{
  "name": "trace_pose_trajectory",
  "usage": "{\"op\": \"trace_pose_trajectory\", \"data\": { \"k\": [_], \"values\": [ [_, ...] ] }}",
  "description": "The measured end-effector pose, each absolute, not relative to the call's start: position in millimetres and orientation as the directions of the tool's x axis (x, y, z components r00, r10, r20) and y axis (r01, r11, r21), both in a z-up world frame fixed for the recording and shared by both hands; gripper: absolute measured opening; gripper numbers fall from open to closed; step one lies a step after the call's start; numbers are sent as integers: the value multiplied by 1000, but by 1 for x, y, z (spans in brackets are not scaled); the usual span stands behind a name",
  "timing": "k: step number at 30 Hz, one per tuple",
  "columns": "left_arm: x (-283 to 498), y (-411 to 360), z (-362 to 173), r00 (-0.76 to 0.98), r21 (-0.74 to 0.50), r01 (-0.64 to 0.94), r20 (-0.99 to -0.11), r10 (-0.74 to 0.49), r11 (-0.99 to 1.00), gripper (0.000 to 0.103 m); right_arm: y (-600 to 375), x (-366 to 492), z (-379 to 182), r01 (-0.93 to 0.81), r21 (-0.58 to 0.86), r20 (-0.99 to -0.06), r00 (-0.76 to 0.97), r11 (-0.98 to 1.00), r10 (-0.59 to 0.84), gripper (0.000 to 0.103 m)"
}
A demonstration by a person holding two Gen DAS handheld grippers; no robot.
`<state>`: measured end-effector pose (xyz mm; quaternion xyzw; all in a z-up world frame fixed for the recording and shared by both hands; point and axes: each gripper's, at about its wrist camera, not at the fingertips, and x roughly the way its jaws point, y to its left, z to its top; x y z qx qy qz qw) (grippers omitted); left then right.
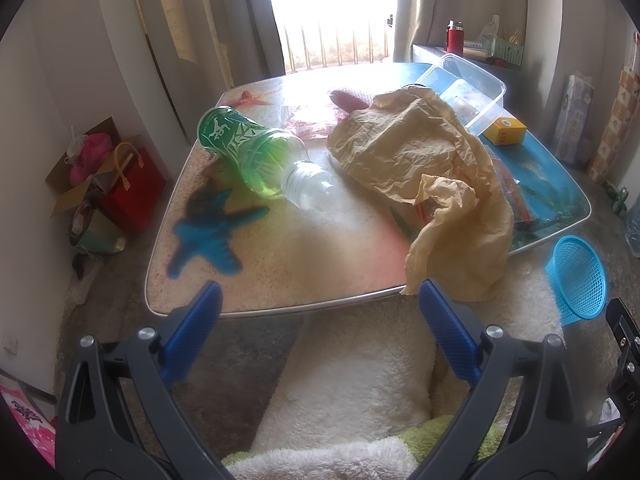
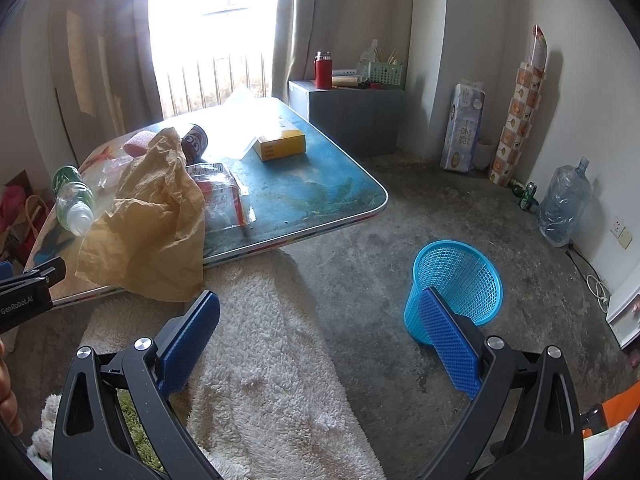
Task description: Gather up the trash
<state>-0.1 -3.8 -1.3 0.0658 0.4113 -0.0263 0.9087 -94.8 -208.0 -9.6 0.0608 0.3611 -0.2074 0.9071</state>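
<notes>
A crumpled tan paper bag [image 1: 424,168] [image 2: 156,216] drapes over the near edge of the low table [image 1: 280,248] [image 2: 312,196]. A green plastic bottle [image 1: 256,156] [image 2: 74,200] lies on its side to the left of the bag. A clear wrapper with red print [image 2: 220,196] lies right of the bag. A yellow box [image 1: 505,131] [image 2: 280,145] sits farther back. The blue mesh basket [image 1: 580,280] [image 2: 456,284] stands on the floor at the right. My left gripper [image 1: 320,300] hangs open before the table edge, empty. My right gripper [image 2: 320,312] is open over the rug, its right finger in front of the basket.
A clear plastic tub [image 1: 464,88] and a pink object [image 1: 348,98] sit at the table's back. A white fluffy rug [image 2: 272,360] covers the floor in front. Red bag and boxes [image 1: 120,188] stand left; a grey cabinet [image 2: 352,116] and a water jug [image 2: 564,204] stand right.
</notes>
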Motion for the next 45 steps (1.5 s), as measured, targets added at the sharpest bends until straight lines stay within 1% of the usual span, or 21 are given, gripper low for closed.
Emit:
{"op": "trace_pose_trajectory", "data": {
  "k": [16,22,24,26,29,33,36,38,40,42,44,45],
  "values": [
    [9,12,3,651,123,90,-758,36,988,94,-217,-75,-8,436,-54,-670,651,898,-357,97],
    [25,23,16,618,59,112,-786,-23,992,95,-214,-58,4,438,-80,-628,676,896,-386,97],
    [28,29,18,619,29,109,-784,-45,994,95,-213,-50,7,421,-79,-617,692,904,-376,97],
    [31,30,19,637,2,120,-767,-75,993,95,-215,-43,9,389,-56,-614,713,920,-339,97],
    [34,35,21,663,-30,152,-738,-125,988,95,-213,-34,15,298,12,-609,759,954,-229,97],
    [42,35,23,671,-145,241,-689,-273,960,95,-204,-22,19,204,61,-604,787,977,-127,97],
    [49,32,22,649,-225,312,-660,-380,923,95,-199,-5,19,152,91,-636,770,984,-60,97],
    [50,28,23,630,-260,372,-635,-448,891,95,-199,7,18,123,137,-646,764,983,-6,97],
    [48,20,24,614,-260,447,-607,-504,856,94,-202,21,19,101,197,-650,758,975,53,97],
    [46,10,24,601,-224,515,-595,-534,828,95,-205,36,21,86,254,-646,756,963,103,96],
    [45,-2,21,593,-166,558,-605,-531,813,94,-208,49,22,73,295,-645,751,953,143,87],
    [45,-8,19,591,-132,576,-614,-523,807,94,-209,57,22,65,312,-647,745,948,162,86]
  ]
}}
